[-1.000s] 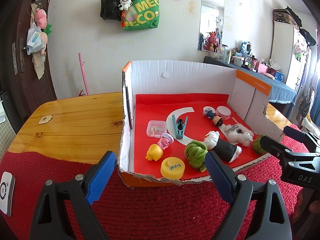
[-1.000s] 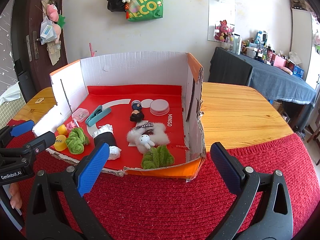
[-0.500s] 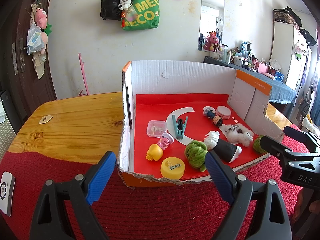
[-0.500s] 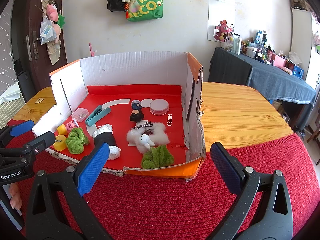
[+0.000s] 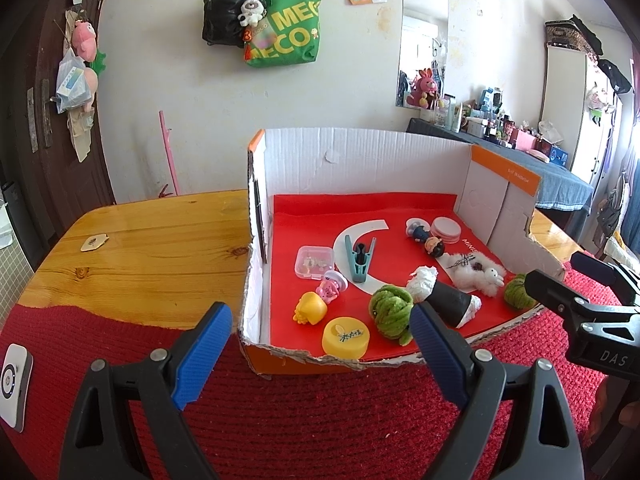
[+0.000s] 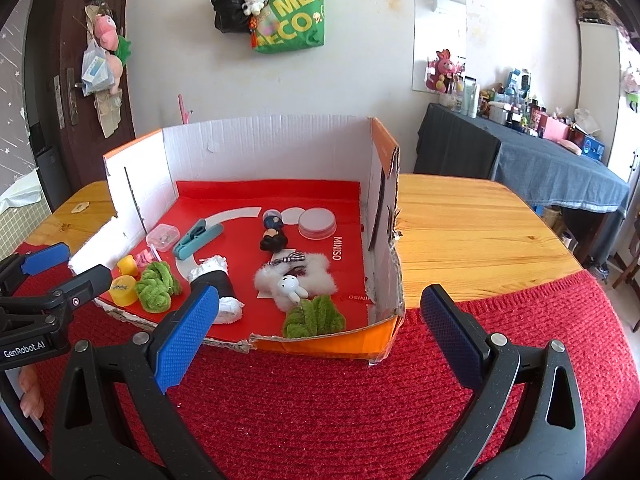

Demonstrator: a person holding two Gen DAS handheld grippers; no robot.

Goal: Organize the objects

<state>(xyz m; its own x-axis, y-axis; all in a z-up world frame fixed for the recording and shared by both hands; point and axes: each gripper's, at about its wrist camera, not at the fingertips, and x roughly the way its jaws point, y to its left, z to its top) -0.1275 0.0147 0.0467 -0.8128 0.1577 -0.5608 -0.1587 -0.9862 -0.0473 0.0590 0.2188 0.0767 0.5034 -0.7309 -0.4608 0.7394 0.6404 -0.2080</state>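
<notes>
A low cardboard box (image 5: 360, 160) (image 6: 264, 148) with a red floor stands on the table and holds small toys. Among them are a yellow round lid (image 5: 345, 337) (image 6: 123, 289), a green yarn ball (image 5: 391, 310) (image 6: 157, 285), a teal clip (image 5: 360, 260) (image 6: 198, 237), a clear case (image 5: 314, 262), a white fluffy bunny (image 5: 476, 272) (image 6: 294, 278) and a second green yarn tuft (image 6: 313, 317). My left gripper (image 5: 320, 356) hovers open before the box's front left corner, holding nothing. My right gripper (image 6: 316, 340) hangs open at the front right corner, also without a load.
A red knitted mat (image 6: 320, 400) covers the near part of the wooden table (image 5: 152, 248). A small white device (image 5: 14, 384) lies on the mat at far left. A dark-clothed side table (image 6: 520, 160) with bottles stands at the back right.
</notes>
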